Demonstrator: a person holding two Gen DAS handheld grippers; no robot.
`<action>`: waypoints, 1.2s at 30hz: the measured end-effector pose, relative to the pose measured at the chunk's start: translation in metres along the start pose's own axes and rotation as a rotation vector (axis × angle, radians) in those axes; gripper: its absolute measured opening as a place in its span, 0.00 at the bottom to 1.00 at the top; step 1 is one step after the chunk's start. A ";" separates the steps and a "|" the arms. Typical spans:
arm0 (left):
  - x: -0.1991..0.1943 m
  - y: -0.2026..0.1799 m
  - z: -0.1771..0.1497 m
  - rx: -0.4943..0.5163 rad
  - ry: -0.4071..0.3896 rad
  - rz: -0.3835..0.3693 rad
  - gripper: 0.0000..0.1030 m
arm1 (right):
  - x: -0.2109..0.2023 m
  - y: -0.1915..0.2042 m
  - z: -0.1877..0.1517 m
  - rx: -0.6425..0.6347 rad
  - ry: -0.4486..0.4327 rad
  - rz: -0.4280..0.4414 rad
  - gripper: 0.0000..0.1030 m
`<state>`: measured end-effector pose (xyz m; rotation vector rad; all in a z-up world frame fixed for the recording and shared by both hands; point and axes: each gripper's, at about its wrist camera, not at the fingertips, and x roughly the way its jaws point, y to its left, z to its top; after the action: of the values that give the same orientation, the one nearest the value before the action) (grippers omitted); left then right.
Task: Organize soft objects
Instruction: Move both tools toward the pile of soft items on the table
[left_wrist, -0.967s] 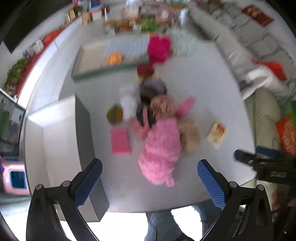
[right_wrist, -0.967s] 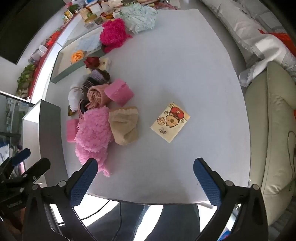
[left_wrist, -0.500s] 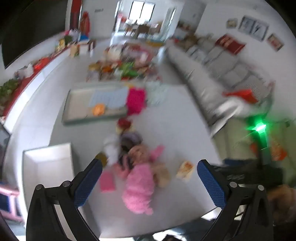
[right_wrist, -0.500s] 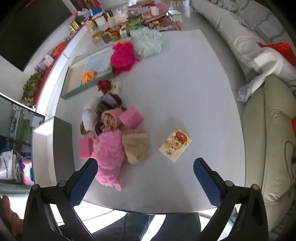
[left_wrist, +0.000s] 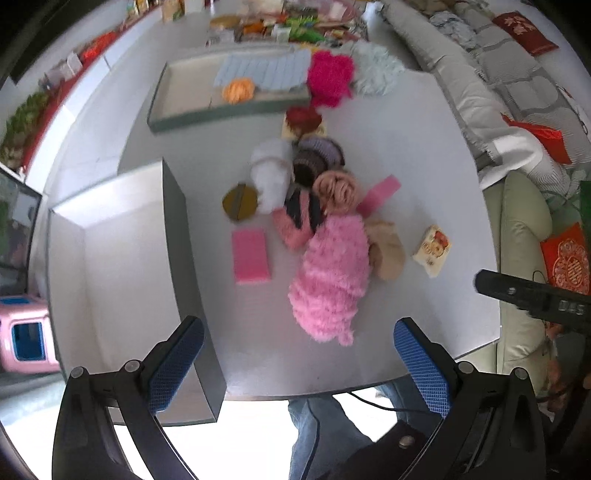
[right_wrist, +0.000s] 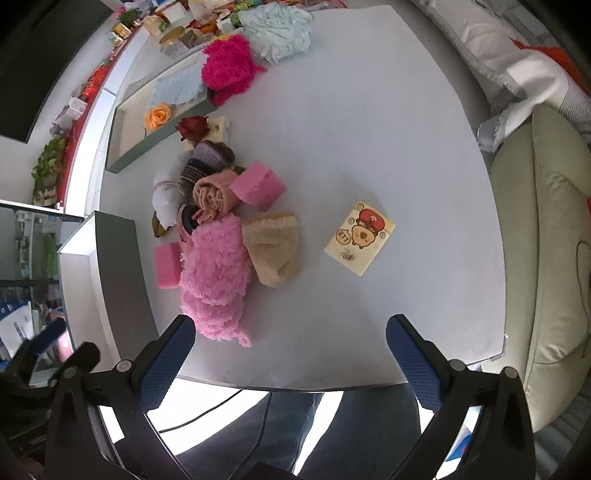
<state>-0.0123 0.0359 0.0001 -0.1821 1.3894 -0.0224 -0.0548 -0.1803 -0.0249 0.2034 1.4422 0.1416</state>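
hovering both tools, left tool (left_wrist: 299, 354) and right tool (right_wrist: 291, 350), spread and empty, over bench (right_wrist: 351, 110); fluffy pink scarf (right_wrist: 214, 273) lying nearest: probably light, floppy; pinching mid-bulk.

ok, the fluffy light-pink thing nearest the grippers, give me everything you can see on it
The light-pink fluffy textile looks like shaggy, loopy yarn or chenille, soft and bulky. It lies flat on the white table as an elongated lump, one end toward the near table edge. Its far end tucks against the rolled peach cloth; its side touches the beige fabric pouch. A flat pink sponge sits on its other side. Neither hand-held gripper touches it.
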 end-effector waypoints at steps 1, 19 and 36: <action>0.007 0.001 -0.001 0.001 0.018 -0.001 1.00 | 0.002 0.000 -0.001 0.003 0.007 0.001 1.00; 0.097 0.013 -0.036 0.060 0.242 0.085 1.00 | 0.027 -0.020 -0.017 0.074 0.107 -0.019 1.00; 0.047 -0.005 -0.021 0.069 0.179 0.139 1.00 | 0.040 -0.023 -0.021 0.079 0.118 -0.055 1.00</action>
<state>-0.0234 0.0232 -0.0488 -0.0257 1.5746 0.0297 -0.0712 -0.1928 -0.0713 0.2233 1.5705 0.0521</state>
